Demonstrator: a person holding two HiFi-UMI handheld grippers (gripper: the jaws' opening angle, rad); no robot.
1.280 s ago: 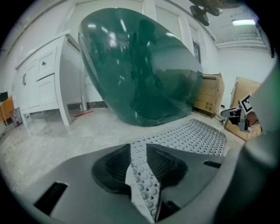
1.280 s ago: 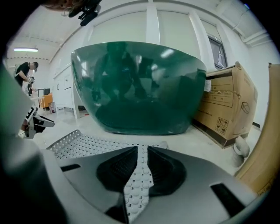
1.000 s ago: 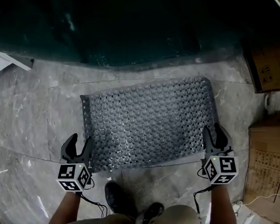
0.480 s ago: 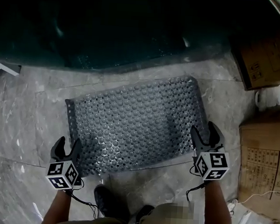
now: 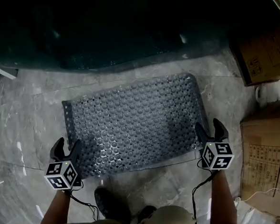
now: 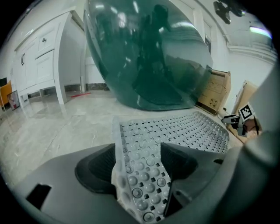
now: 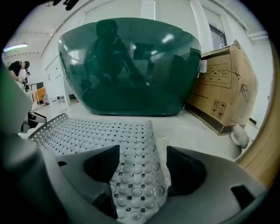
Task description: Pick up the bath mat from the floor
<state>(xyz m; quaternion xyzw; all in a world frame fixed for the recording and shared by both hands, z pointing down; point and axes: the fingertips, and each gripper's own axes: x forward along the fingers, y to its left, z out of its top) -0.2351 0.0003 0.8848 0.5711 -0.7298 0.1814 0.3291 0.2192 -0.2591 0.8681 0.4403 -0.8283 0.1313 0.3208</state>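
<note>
One bath mat (image 5: 134,123), left tongs (image 5: 66,145) and right tongs (image 5: 208,129) just opened, seemingly released, mat corner inside each

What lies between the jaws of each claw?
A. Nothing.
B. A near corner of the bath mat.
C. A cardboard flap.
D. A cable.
B: a studded corner of the bath mat sits between the parted jaws of the left claw and the right claw, which have just been opening.

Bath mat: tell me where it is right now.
Head view, centre: the bath mat lies on the marble floor just before the dark green tub, with cardboard boxes to its right.
</note>
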